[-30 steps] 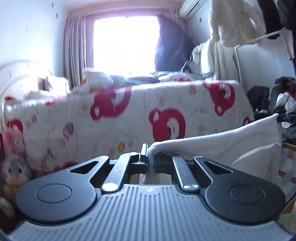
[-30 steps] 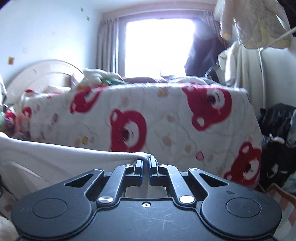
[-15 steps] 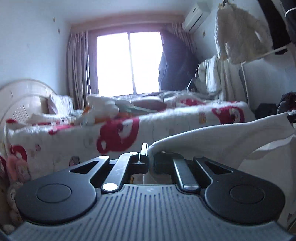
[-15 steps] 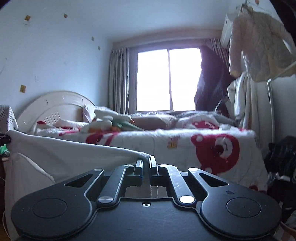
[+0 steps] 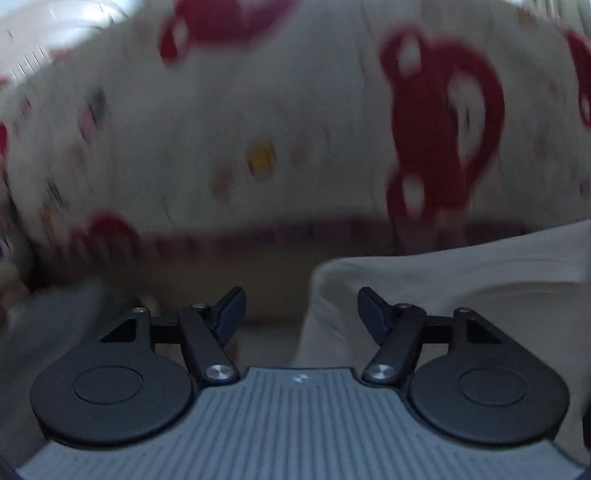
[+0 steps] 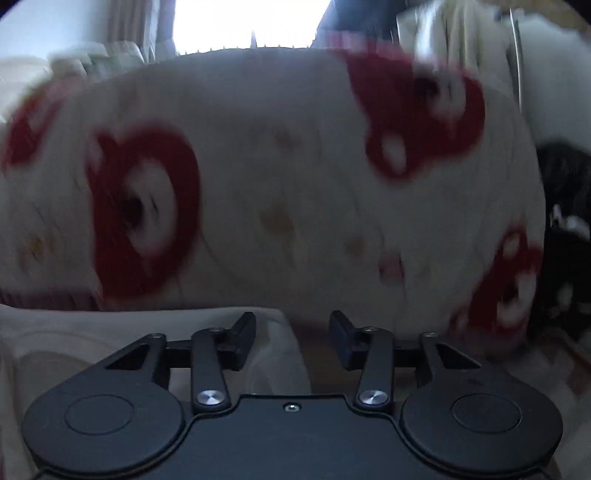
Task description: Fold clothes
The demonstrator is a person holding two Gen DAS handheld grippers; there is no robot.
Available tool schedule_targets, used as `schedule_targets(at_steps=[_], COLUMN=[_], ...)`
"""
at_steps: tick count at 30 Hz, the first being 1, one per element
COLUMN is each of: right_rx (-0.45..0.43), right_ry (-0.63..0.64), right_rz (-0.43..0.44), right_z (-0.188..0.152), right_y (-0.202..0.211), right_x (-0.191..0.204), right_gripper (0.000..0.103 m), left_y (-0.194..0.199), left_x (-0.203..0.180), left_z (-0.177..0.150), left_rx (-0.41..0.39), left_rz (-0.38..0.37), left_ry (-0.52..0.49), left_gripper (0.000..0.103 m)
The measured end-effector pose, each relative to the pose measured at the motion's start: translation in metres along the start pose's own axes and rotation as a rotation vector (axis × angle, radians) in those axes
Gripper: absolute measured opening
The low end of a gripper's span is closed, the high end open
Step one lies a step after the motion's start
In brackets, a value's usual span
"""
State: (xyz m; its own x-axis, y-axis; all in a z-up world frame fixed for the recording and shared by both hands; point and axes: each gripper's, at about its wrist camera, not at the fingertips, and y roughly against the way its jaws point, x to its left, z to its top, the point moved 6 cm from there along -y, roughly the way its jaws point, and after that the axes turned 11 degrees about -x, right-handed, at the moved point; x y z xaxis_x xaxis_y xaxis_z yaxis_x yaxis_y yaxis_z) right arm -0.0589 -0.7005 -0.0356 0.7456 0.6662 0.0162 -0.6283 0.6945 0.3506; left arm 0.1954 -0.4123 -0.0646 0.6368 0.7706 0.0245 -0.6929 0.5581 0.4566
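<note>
A cream-white garment (image 5: 461, 280) lies low at the right of the left wrist view, and shows at the lower left of the right wrist view (image 6: 92, 336). My left gripper (image 5: 301, 306) is open, its jaws wide apart, with a corner of the garment lying loose between the fingers. My right gripper (image 6: 291, 332) is open too, with the garment's other corner under its left finger (image 6: 242, 341). Neither gripper holds the cloth. Both views are motion-blurred.
The side of a bed with a white quilt printed with red bears (image 5: 295, 129) fills both views and stands close ahead (image 6: 277, 184). A dark pile of clothes (image 6: 565, 206) lies at the right. A bright window (image 6: 251, 22) is behind the bed.
Both grippers have opened and let go of the garment's top edge. Both have dropped and tilted down, so the bed's side now fills the views.
</note>
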Motion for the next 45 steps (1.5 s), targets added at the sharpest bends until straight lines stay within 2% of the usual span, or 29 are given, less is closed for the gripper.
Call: schedule_targets(at_steps=[4,7,9,12,15,17,20,22,24,26,28,30,32,35,37,38,42,45], right_rx=[0.218,0.407,0.528,0.633,0.67,0.706,0.783,0.84,0.884,0.943,0.989,1.01,1.038,1.092,1.055,1.029,0.859,0.777], right_ry=[-0.088,-0.168,-0.222,-0.279,-0.375,-0.409,-0.4,-0.399,-0.458,-0.542,-0.606,-0.628,-0.629,-0.605,-0.563,-0.539,-0.447,-0.458], right_rz=[0.109,0.174,0.19,0.25,0.337,0.363,0.316,0.24,0.192,0.184,0.158,0.093,0.075,0.168,0.239,0.274,0.362,0.452], right_z=[-0.097,-0.165,-0.198,-0.218,-0.223,-0.233,-0.256,-0.271,-0.286,-0.3,-0.313,-0.322,-0.33,-0.333,-0.324,-0.318,-0.272,-0.241], right_y=[-0.003,0.007,0.024,0.047,0.066,0.077,0.086,0.094,0.095,0.094,0.095,0.096,0.098,0.096,0.096,0.095,0.087,0.077], right_x=[-0.01,-0.024,-0.03,-0.025,-0.009,0.002,0.011,0.008,0.002,-0.001,-0.005,-0.01,-0.008,0.012,0.026,0.032,0.038,0.037], right_gripper=[0.05,0.05,0.05,0.05,0.053,0.057,0.059,0.059,0.059,0.059,0.067,0.067,0.067,0.065,0.023,0.007,0.007,0.007], left_y=[-0.014,-0.008,0.002,0.02,0.041,0.054,0.067,0.065,0.07,0.076,0.081,0.083,0.083,0.088,0.095,0.099,0.113,0.116], left_x=[-0.017,-0.024,-0.03,-0.041,-0.055,-0.066,-0.083,-0.091,-0.096,-0.1,-0.105,-0.105,-0.105,-0.107,-0.112,-0.115,-0.121,-0.124], left_z=[-0.106,-0.162,-0.188,-0.185,-0.18,-0.183,-0.198,-0.206,-0.207,-0.208,-0.208,-0.207,-0.207,-0.206,-0.202,-0.2,-0.191,-0.184], left_rx=[0.249,0.366,0.426,0.408,0.369,0.358,0.379,0.426,0.419,0.408,0.397,0.4,0.399,0.388,0.344,0.327,0.249,0.199], left_rz=[-0.109,-0.14,-0.152,-0.206,-0.317,-0.388,-0.468,-0.528,-0.537,-0.543,-0.548,-0.548,-0.524,-0.526,-0.547,-0.567,-0.654,-0.698], left_ry=[0.09,0.139,0.138,0.101,0.093,0.075,0.032,0.077,0.044,0.007,-0.029,-0.028,-0.043,-0.048,-0.071,-0.077,-0.073,-0.052], left_gripper=[0.063,0.059,0.05,0.047,0.047,0.047,0.048,0.048,0.048,0.048,0.049,0.05,0.05,0.05,0.05,0.05,0.053,0.053])
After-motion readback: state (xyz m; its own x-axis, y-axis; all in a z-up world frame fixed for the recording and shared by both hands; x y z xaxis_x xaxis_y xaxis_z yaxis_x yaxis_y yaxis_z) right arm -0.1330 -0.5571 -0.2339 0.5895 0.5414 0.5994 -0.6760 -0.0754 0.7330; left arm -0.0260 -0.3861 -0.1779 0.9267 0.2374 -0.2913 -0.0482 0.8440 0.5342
